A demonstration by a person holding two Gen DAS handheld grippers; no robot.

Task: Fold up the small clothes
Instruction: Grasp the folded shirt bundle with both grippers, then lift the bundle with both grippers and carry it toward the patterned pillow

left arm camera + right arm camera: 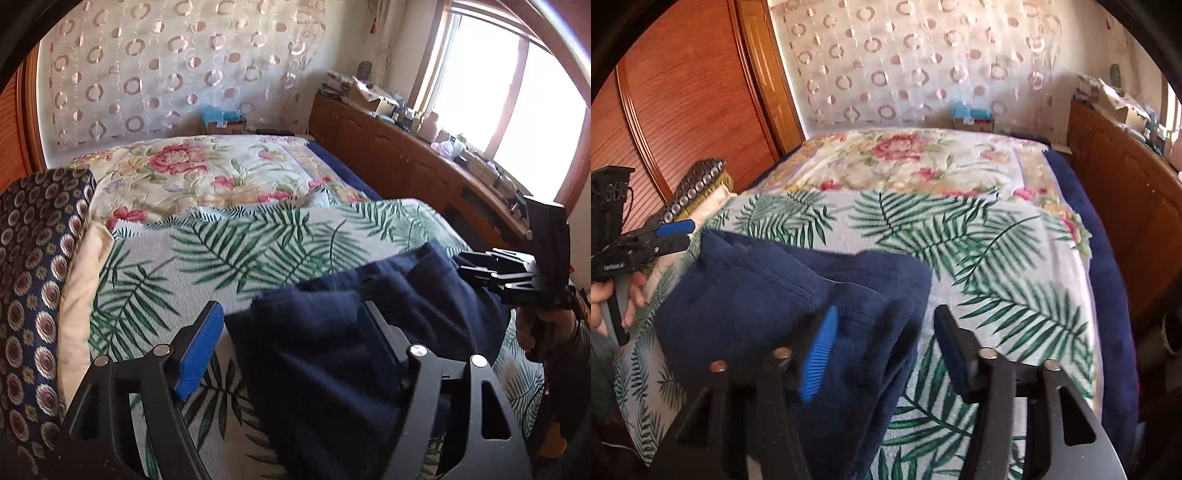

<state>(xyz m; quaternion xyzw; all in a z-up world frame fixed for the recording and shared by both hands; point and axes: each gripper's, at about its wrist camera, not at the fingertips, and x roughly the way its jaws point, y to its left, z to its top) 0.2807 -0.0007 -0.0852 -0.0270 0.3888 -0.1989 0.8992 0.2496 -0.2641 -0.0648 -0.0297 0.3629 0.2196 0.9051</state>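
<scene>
left wrist view
- garment: navy garment (369, 325), folded into a thick bundle, lies on the palm-leaf sheet (207, 254) at the near end of the bed, floral quilt (207, 170) beyond it.
- left gripper (291, 343): jaws apart, nothing pinched. The blue pad (199, 354) sits over bare sheet just left of the bundle's edge; the other finger is over the cloth, contact unclear.
- left pose: angled down toward the bed, fingers straddling the bundle's left edge.
- risk: my read, the finger over the cloth could snag the top layer on pull-out and flip the fold open.
- right gripper (476, 264): seen side-on at the far right edge, held by a hand (532, 328); can't read its jaw gap from here.

right wrist view
- right gripper (882, 347): jaws apart, no grip. The ribbed blue pad (820, 354) is over the navy garment (768, 291), touching or not I can't tell; the other finger is over bare sheet, right of the edge.
- right pose: tilted down, straddling the bundle's right edge.
- left gripper (674, 234): at far left by the bundle's far corner, held in a hand (613, 299); fingers a little apart.
- risk: bundle is thick and soft, layers look loosely stacked. Judgement: with both sides unheld it may spring or slump; uneven withdrawal would skew it.
</scene>
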